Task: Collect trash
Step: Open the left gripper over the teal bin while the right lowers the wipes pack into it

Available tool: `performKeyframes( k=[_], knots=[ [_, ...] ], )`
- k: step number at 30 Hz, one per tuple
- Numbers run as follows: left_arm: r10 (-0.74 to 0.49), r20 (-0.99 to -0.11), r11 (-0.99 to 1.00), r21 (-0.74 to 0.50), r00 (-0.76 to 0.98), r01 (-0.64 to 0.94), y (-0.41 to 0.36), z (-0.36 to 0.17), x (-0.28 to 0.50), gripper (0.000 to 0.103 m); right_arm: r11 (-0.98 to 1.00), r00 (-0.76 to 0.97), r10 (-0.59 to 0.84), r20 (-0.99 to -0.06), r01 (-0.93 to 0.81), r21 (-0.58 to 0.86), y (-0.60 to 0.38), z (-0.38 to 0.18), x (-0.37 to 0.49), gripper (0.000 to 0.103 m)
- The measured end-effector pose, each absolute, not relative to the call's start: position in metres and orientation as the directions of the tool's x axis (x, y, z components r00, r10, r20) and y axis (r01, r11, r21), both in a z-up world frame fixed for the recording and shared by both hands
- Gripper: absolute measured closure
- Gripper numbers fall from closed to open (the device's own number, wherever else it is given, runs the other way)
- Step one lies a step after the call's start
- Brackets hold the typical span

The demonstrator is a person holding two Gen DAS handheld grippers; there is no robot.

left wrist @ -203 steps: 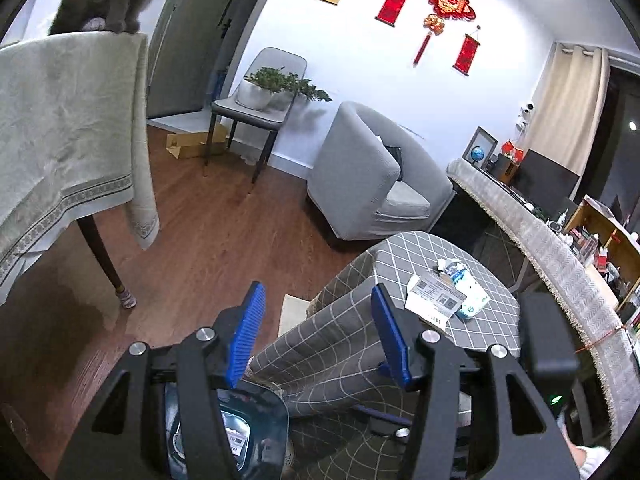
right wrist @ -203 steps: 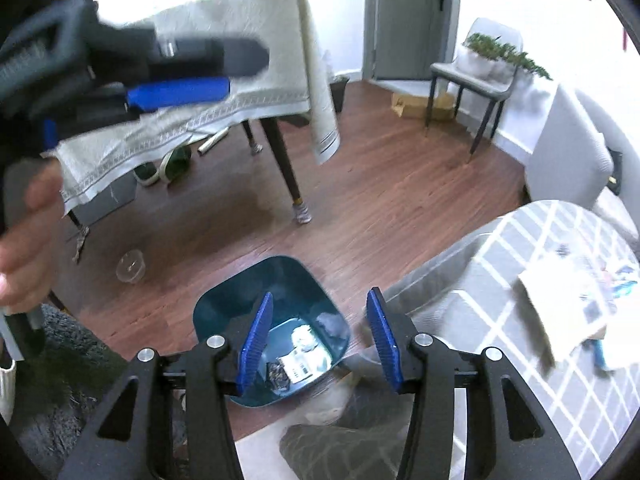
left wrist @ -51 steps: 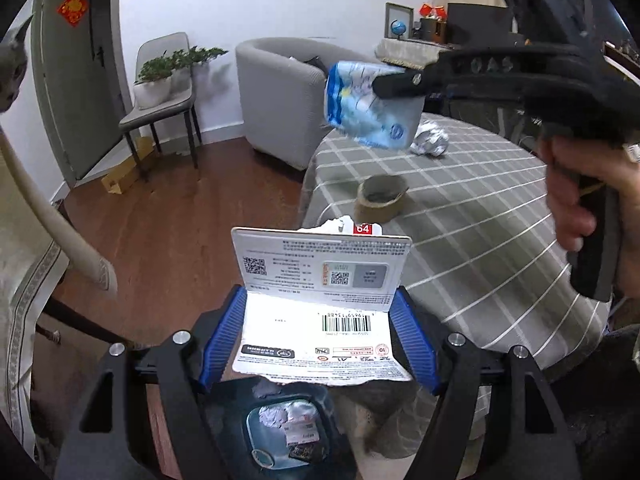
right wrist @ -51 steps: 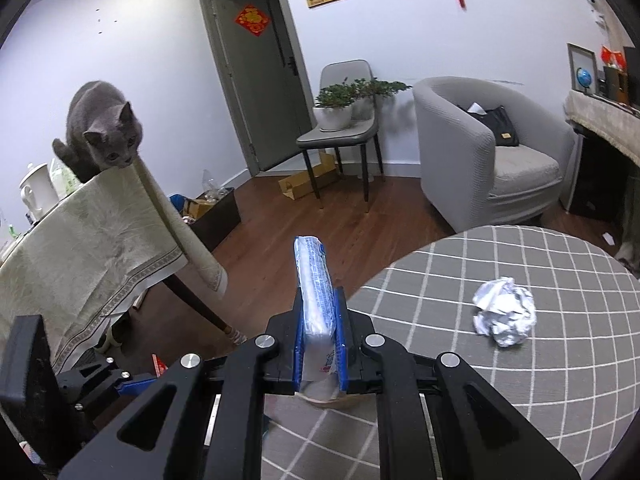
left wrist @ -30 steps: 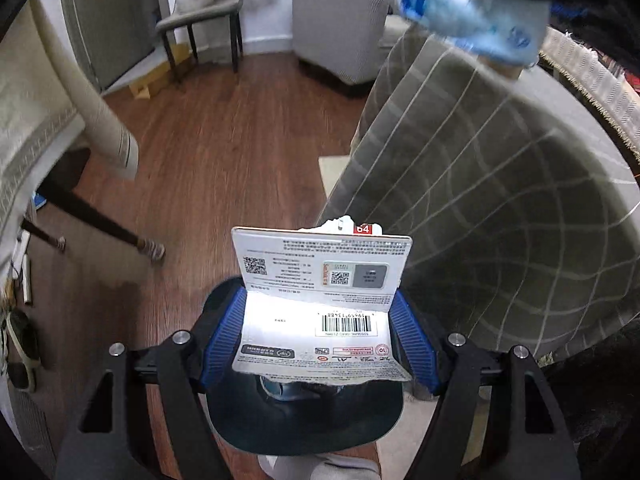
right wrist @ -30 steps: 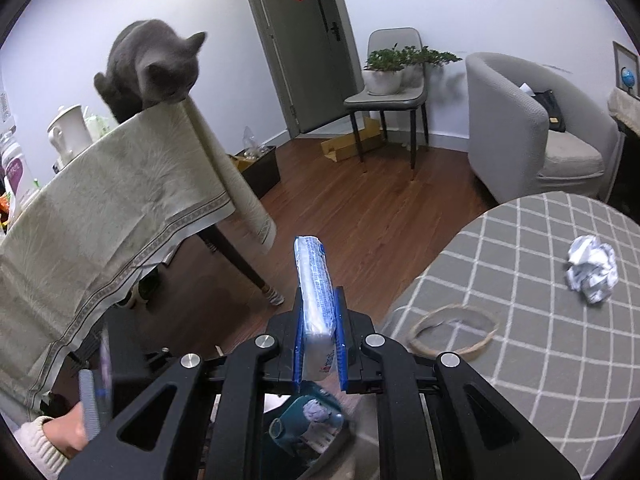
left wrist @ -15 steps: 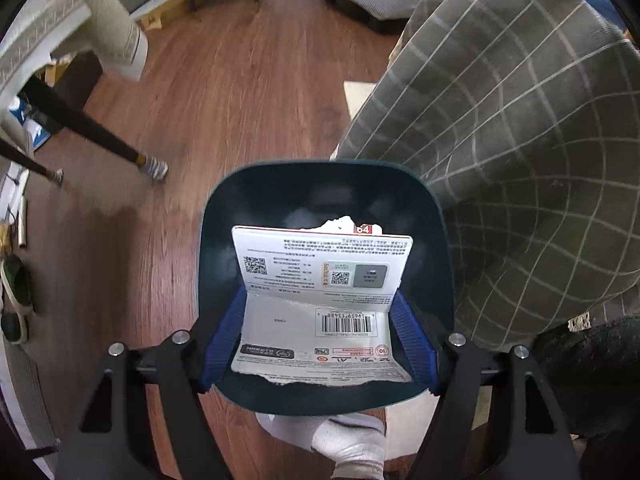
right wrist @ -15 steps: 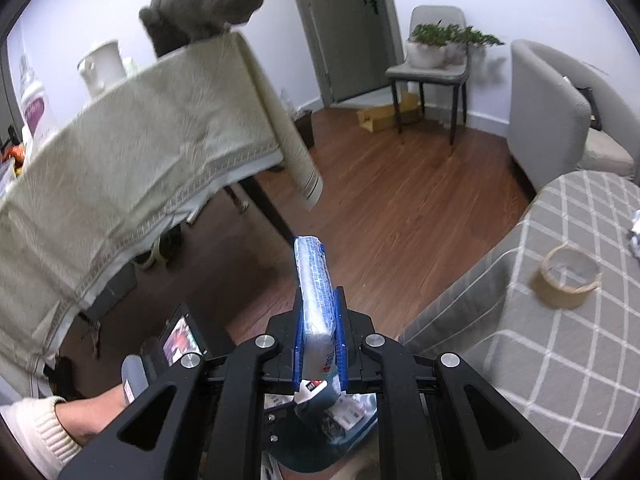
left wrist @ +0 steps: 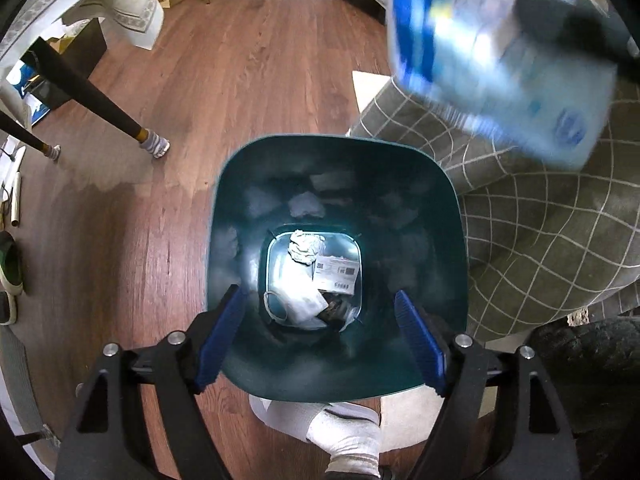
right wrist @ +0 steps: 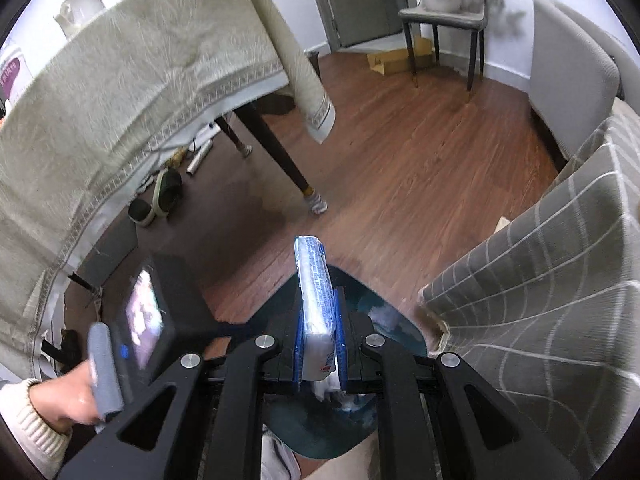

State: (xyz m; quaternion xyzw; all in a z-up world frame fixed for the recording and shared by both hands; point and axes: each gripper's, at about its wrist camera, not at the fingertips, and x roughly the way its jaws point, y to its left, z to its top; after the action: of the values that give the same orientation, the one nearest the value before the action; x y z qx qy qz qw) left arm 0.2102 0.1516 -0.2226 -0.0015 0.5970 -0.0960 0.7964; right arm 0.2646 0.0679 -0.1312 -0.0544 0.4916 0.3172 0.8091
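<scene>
The left tongs [left wrist: 320,340] hung spread wide and empty directly above the teal waste bin [left wrist: 452,216], where crumpled paper [left wrist: 306,246] and a printed card [left wrist: 335,274] lay at the bottom. The right tongs [right wrist: 318,344] were clamped on a blue-and-white plastic packet [right wrist: 316,308], held edge-up just over the bin's rim and beside the checked cloth of the worktop [right wrist: 560,288]. The packet looked light, soft and crinkly, likely slippery; a pinch across its flat middle, as here, seemed the surest hold before release.
</scene>
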Motion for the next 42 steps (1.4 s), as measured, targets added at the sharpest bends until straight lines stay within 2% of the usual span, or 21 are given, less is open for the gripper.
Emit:
performKeyframes(
  k=[13,27,31,38,42],
  knots=[
    [-0.165,-0.893,0.985,-0.129,0.418,0.115,0.175,-0.176,0.202,0.041,0.812,0.23,0.386,-0.893,-0.545,0.211,0.078,-0.186,0.271,0.09],
    [-0.178,-0.848,0.984,-0.152,0.5,0.093,0.186,-0.141,0.195,0.06,0.809,0.144,0.292,-0.945,-0.565,0.164,0.094,-0.238,0.269,0.09],
    [-0.191,-0.829,0.982,-0.167,0.526,0.093,0.185,-0.129,0.195,0.061,0.785,0.075,0.258,-0.963,-0.598,0.163,0.102,-0.259,0.26,0.09],
    [-0.232,-0.788,0.973,-0.194,0.57,0.128,0.172,-0.101,0.19,0.062,0.739,0.039,0.146,-0.988,-0.669,0.083,0.112,-0.287,0.242,0.09],
    [-0.245,-0.769,0.969,-0.201,0.59,0.141,0.169,-0.089,0.188,0.062,0.726,0.037,0.111,-0.993,-0.685,0.055,0.113,-0.292,0.239,0.083]
  ],
)
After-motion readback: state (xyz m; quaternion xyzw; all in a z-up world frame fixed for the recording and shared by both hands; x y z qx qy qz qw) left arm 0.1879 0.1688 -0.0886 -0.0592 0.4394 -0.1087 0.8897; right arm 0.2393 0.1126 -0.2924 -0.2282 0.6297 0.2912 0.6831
